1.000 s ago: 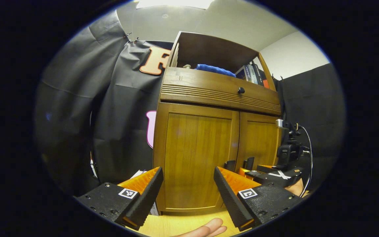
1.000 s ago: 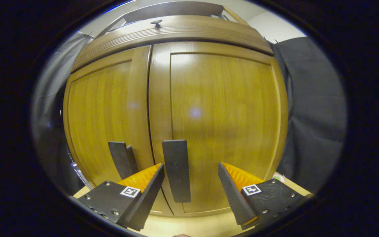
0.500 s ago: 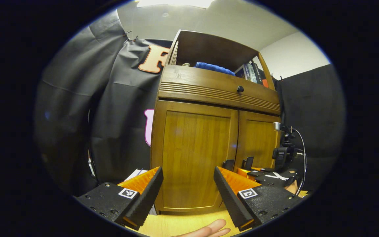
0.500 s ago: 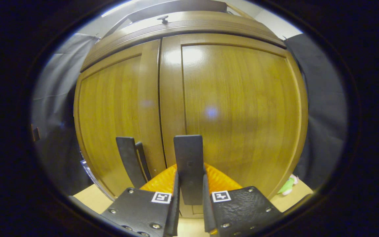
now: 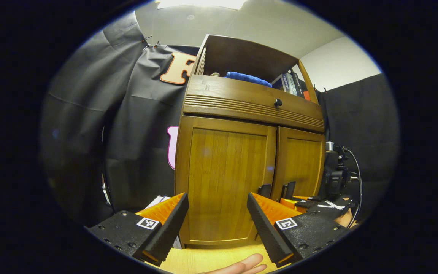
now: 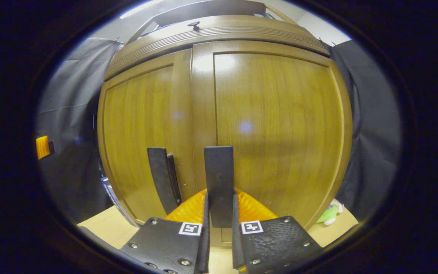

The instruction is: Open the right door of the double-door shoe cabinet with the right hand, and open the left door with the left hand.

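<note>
Now, with my right gripper [image 6: 219, 243] pinching the flat black handle [image 6: 219, 179] of the brown wooden cabinet's right door [image 6: 276, 129], which looks closed, I pull straight back along the hinge arc, left gripper [image 5: 217, 224] spread, waiting before the left door [image 5: 224, 179].

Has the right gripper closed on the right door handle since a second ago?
Yes. The right gripper, open beside the right handle a second ago, is now shut on it, set against the closed right door.
</note>
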`<move>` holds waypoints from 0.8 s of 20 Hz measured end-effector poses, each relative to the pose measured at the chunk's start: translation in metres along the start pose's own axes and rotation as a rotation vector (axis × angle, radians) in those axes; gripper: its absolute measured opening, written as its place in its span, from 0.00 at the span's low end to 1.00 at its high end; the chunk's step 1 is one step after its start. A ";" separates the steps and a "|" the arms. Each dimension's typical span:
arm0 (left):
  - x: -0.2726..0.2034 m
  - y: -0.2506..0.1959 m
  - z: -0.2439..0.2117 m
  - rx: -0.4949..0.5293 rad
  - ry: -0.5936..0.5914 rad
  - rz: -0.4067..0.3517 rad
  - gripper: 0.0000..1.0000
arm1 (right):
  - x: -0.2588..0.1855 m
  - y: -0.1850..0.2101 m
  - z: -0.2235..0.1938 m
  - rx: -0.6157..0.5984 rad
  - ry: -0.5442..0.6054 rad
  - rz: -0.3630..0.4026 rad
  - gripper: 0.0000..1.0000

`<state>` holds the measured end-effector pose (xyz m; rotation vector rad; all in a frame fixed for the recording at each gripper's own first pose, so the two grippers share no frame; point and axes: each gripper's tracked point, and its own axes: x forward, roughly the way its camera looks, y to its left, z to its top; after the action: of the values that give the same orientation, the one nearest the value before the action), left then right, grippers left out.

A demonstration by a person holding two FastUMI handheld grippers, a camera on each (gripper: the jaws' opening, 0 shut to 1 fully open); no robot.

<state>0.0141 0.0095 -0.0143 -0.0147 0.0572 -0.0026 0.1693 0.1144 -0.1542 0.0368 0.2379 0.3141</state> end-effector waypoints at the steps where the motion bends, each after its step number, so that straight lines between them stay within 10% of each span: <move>1: 0.000 0.000 0.000 0.000 0.001 0.001 0.92 | -0.003 0.000 0.001 0.004 -0.002 0.006 0.24; 16: -0.001 -0.015 -0.007 0.005 0.021 -0.054 0.99 | -0.086 -0.019 -0.006 0.169 -0.025 0.203 0.24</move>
<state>0.0123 -0.0059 -0.0212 -0.0112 0.0774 -0.0567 0.0942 0.0693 -0.1421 0.2329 0.2354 0.4950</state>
